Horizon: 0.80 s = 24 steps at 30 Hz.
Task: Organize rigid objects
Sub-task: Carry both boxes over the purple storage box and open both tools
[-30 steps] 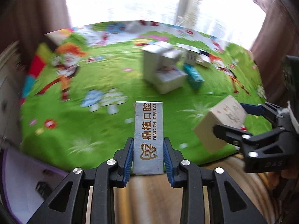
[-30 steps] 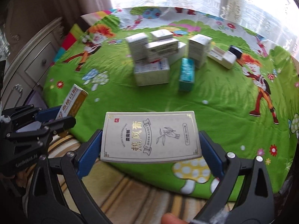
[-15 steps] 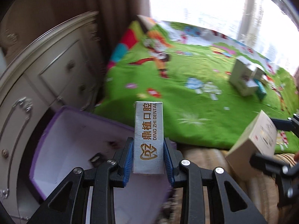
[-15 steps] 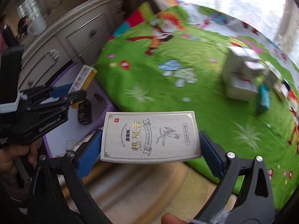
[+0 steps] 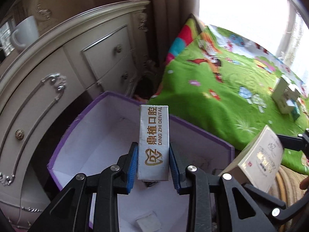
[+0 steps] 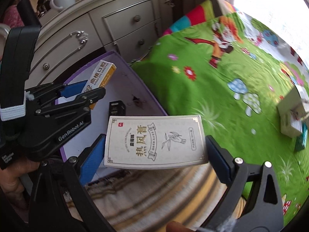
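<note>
Hand-held gripper, left (image 5: 153, 166): clenched on one narrow dental box (image 5: 154, 141), long axis running up the frame in line with the fingers, blue pads pressed to both long sides. Hand-held gripper, right (image 6: 155, 150): clenched on one flat cream ointment box (image 6: 155, 140), long axis lying across the jaws, printed face up. Purple storage box (image 5: 200, 130), one, open, white inside, sits on the floor between the cream dresser (image 5: 63, 73) at upper left and the green play mat (image 5: 222, 96) at right. Key relation: in the left wrist view the dental box hangs directly over the purple box's interior, so the drop lies straight below that gripper; in the right wrist view the ointment box sits lower right of the purple box's rim, over a striped rug (image 6: 154, 189), so it has yet to cross up and left. Left hand judged nearer to release. Contents already inside, counted: one small black item (image 6: 116, 107) and one pale flat piece (image 5: 148, 223) on the floor of the box; nothing more can be told. Remaining boxes on the mat, far right: a cluster (image 6: 294, 119), count unclear, plus one teal box (image 6: 302, 140). One white mug (image 5: 25, 32) on the dresser.
</note>
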Motion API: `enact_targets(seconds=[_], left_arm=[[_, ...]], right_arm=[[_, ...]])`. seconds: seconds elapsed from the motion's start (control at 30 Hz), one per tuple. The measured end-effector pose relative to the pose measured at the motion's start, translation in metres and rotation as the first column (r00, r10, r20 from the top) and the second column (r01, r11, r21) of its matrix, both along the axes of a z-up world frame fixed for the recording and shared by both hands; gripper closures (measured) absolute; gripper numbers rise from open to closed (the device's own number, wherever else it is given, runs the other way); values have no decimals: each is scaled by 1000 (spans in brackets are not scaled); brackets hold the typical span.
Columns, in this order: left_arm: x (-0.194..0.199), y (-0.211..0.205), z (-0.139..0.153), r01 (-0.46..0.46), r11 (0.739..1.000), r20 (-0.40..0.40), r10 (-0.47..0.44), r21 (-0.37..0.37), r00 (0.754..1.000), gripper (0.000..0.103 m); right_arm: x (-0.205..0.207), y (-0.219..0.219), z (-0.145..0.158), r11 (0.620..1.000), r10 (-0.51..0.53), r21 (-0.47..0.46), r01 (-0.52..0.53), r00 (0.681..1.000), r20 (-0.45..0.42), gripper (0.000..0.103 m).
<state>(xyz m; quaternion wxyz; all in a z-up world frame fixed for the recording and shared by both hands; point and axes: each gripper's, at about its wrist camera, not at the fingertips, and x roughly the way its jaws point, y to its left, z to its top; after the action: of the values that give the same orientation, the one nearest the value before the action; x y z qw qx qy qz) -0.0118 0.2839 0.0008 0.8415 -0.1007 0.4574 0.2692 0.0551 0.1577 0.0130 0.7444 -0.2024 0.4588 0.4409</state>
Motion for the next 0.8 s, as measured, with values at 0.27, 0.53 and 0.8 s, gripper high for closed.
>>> enact_targets(seconds=[0.27,0.53,0.8], left_arm=[[-13,19,-10,-63,998,-29,62,-21,998,54],[-14,11,-7,-52,998,-10,52,-26,999,33],[7,-20,6,51,998,29,-50,-28,998,33]], right_arm=[[-9,25,-12,998,67,-15,-67,998,-19,3],[-10,21,-12,998,68,-3,-68,997,-25,0],[17,-30,5,999,-53,11,53,997,53,0]])
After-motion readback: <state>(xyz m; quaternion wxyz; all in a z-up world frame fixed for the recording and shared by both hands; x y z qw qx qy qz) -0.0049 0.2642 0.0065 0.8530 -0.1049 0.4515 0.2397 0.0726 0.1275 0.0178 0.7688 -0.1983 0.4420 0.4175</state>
